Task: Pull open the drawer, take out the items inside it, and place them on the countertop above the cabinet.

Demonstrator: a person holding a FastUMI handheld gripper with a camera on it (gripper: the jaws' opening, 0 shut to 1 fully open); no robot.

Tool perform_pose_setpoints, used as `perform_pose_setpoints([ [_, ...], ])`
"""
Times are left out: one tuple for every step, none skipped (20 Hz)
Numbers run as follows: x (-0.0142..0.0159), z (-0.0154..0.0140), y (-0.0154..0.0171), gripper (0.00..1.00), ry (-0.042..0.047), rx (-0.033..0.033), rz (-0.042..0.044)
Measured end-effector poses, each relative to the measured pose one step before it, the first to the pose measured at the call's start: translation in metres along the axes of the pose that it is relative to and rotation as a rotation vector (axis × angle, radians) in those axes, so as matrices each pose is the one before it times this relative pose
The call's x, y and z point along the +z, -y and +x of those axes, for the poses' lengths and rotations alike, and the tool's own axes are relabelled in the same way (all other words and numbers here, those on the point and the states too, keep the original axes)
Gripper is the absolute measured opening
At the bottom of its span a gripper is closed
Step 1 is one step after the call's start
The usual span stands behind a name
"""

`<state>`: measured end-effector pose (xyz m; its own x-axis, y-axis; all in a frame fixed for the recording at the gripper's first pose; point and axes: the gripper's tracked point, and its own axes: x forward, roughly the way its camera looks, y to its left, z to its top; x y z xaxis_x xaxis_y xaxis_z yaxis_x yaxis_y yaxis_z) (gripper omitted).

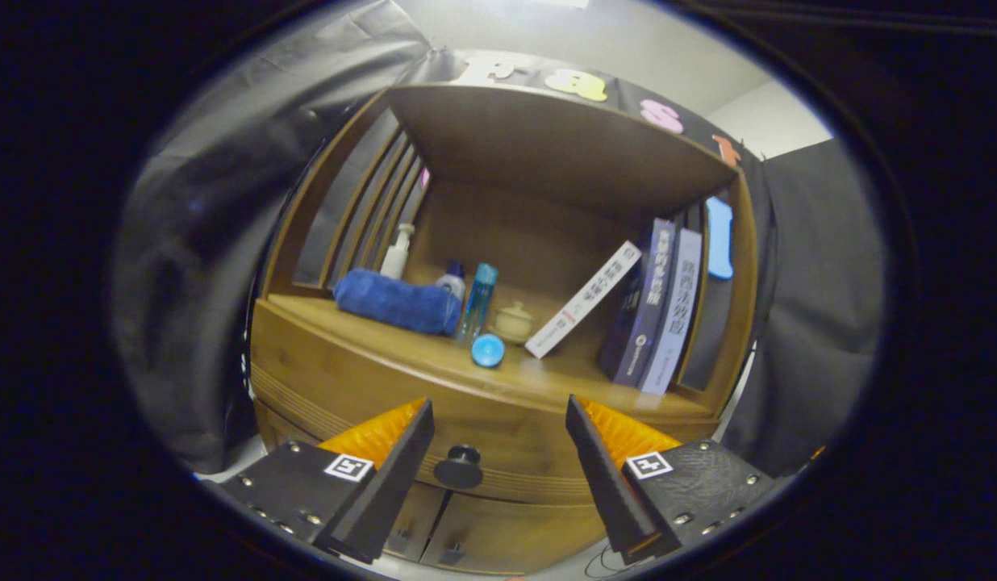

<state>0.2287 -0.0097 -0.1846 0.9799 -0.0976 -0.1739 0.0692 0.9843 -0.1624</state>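
The drawer (pixel 482 452) is closed, its wooden front flush under the countertop (pixel 434 359) of the cabinet (pixel 498 524). A dark round knob (pixel 459 467) sits at the drawer's centre. The gripper (pixel 498 420) faces the drawer front squarely, fingers spread wide and holding nothing; the knob lies between them, left of the midline, untouched. On the countertop stand a rolled blue towel (pixel 398 302), bottles (pixel 476 300), a small lidded jar (pixel 514 321) and books (pixel 656 311).

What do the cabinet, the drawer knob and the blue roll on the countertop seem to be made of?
Cabinet: wood, probably bamboo or veneer, with visible grain and a satin sheen. Knob: dark and matte, metal or plastic, unclear which. Blue roll: soft, fuzzy cloth, likely a towel. The open tongs hover before the knob, touching nothing.
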Motion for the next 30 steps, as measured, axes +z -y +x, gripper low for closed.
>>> perform_pose_setpoints([
  [-0.00964,0.00417,-0.00054,0.98,-0.02361,-0.00146,0.01584],
  [-0.00756,0.00315,-0.00105,0.98,-0.02068,-0.00169,0.01285],
  [-0.00595,0.00562,-0.00120,0.95,-0.01471,0.00129,0.00937],
  [-0.00489,0.00435,-0.00309,0.91,-0.01706,0.00650,-0.00068],
  [-0.00660,0.00373,-0.00170,0.88,-0.01980,0.00803,0.00256],
  [-0.00509,0.00513,-0.00336,0.84,-0.01737,0.00656,0.00416],
  [-0.00676,0.00179,-0.00216,0.81,-0.02244,0.00346,-0.00419],
  [-0.00276,0.00165,-0.00282,0.81,-0.00795,0.00766,0.00402],
  [-0.00187,0.00648,-0.00308,0.72,-0.00092,0.00875,0.00988],
  [-0.00175,0.00208,-0.00600,0.63,-0.00642,0.01630,0.01363],
  [-0.00188,0.00096,0.00022,0.53,-0.00539,-0.01251,0.00607],
  [-0.00197,0.00011,0.00095,0.44,-0.01629,-0.01294,0.01197],
  [0.00261,-0.00203,-0.00078,0.44,0.02361,-0.01594,0.01832],
  [-0.00174,0.00390,-0.00066,0.43,-0.00728,-0.00563,0.00050],
  [0.00261,-0.00053,0.00077,0.43,0.01734,-0.00557,0.00926],
  [-0.00313,0.00351,0.00043,0.43,-0.00402,-0.00526,0.01399],
  [0.00156,-0.00486,0.00125,0.40,-0.00227,0.00346,0.03534],
  [-0.00273,0.00109,-0.00174,0.37,-0.02691,0.01289,0.02311],
  [0.00167,-0.00290,-0.00118,0.36,-0.01175,0.01483,0.01947],
  [-0.00061,-0.00123,0.00023,0.31,-0.01120,0.00544,-0.00135],
  [0.00017,0.00614,0.00196,0.28,-0.00641,-0.00288,-0.00453],
  [-0.00094,-0.00269,0.00058,0.26,-0.00921,-0.00602,-0.00826],
  [-0.00116,0.00011,-0.00068,0.26,-0.00644,-0.00206,0.00366],
  [-0.00022,0.00032,0.00036,0.26,-0.00924,-0.00088,0.01243],
  [-0.00151,-0.00333,0.00070,0.26,-0.00861,-0.00153,0.01349],
  [-0.00090,-0.00498,0.00127,0.26,-0.00643,-0.00268,0.00821],
  [-0.00077,-0.00447,0.00123,0.26,-0.00367,0.00202,0.00137],
  [-0.00111,-0.00663,-0.00004,0.26,0.00046,0.00513,-0.00225],
  [-0.00064,-0.00854,0.00046,0.26,0.00326,0.00153,-0.00314],
  [-0.00187,-0.00919,0.00044,0.26,-0.00076,-0.00027,-0.00050],
])
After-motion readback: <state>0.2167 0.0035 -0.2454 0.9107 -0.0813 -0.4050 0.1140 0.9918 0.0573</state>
